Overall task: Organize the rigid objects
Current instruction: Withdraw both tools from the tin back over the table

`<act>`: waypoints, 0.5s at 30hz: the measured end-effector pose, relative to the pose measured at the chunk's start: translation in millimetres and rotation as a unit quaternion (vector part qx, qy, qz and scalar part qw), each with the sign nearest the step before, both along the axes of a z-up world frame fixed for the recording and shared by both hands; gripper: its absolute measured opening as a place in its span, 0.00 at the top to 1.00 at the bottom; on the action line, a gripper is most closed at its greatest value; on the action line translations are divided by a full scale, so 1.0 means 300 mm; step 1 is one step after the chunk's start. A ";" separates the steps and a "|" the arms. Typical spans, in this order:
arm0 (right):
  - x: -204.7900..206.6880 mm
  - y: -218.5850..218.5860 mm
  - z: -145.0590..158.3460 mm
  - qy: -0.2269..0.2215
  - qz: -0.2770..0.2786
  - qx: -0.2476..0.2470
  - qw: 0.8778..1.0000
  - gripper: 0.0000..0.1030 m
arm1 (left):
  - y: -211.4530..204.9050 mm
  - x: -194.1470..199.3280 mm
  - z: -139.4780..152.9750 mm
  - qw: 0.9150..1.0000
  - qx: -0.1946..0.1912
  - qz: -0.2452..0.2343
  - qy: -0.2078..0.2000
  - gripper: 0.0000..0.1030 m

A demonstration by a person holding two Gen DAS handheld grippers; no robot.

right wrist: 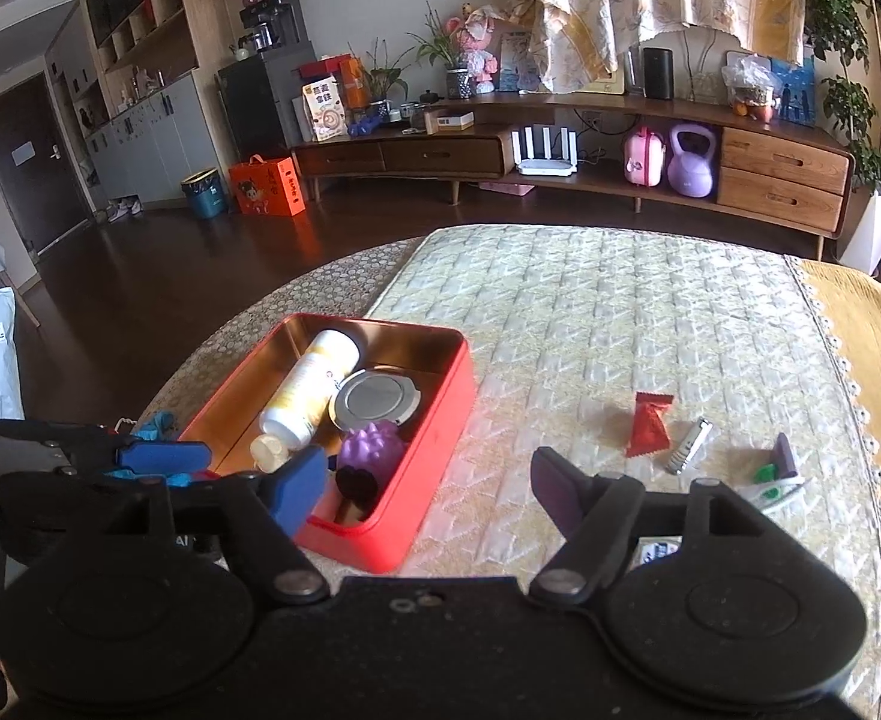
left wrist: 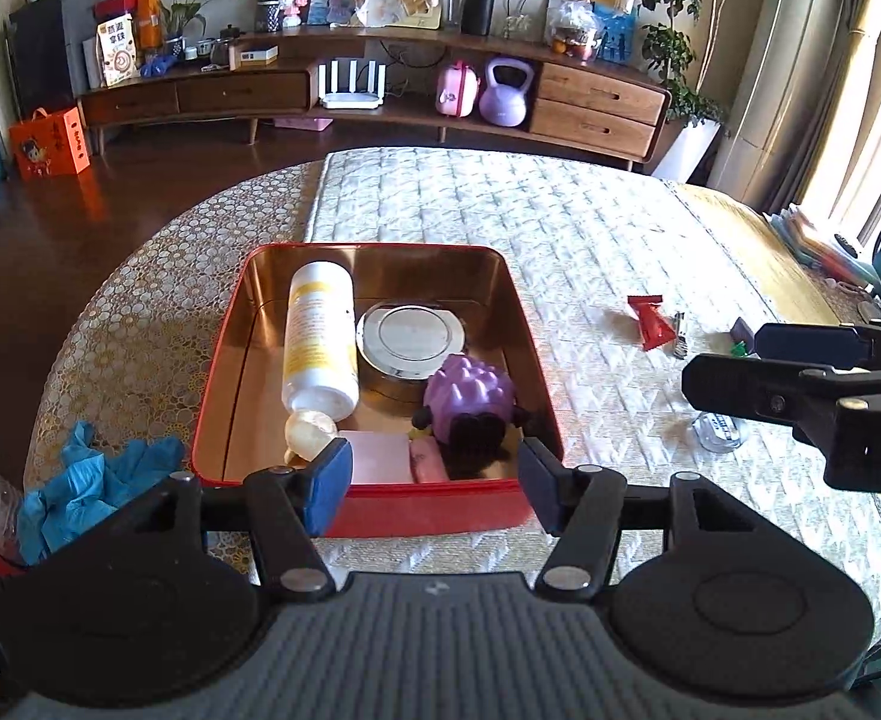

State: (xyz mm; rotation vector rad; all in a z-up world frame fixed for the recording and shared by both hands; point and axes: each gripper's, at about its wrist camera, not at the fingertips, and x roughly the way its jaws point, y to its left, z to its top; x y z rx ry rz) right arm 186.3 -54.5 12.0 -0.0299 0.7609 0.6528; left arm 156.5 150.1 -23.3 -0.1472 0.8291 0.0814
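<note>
Here we see the red tin [left wrist: 374, 507] partly filled, holding a bottle [left wrist: 319, 339] and purple toy [left wrist: 470, 387]. A red packet [right wrist: 647, 423] and nail clipper [right wrist: 688, 447] remain outside; our left gripper [left wrist: 434, 483] and right gripper [right wrist: 428, 489] both stand spread and empty.

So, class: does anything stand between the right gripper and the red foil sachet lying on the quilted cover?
Nothing visible does. The right gripper is open above bare quilted cover, and the red foil sachet lies ahead, with the metal nail clipper beside it, not in front.

Bottle [left wrist: 319, 336] and round tin [left wrist: 411, 333] inside tray [left wrist: 536, 384], wrapper [left wrist: 650, 321] and clippers [left wrist: 679, 335] right of it
</note>
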 end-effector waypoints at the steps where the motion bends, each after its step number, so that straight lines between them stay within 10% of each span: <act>1: -0.007 -0.023 0.003 0.003 -0.002 0.004 1.000 0.26 | -0.015 -0.005 0.006 1.000 0.000 -0.003 -0.003 0.33; 15: -0.073 -0.320 0.008 0.006 -0.060 -0.004 0.998 0.08 | -0.209 -0.012 0.032 0.999 -0.009 -0.041 -0.014 0.22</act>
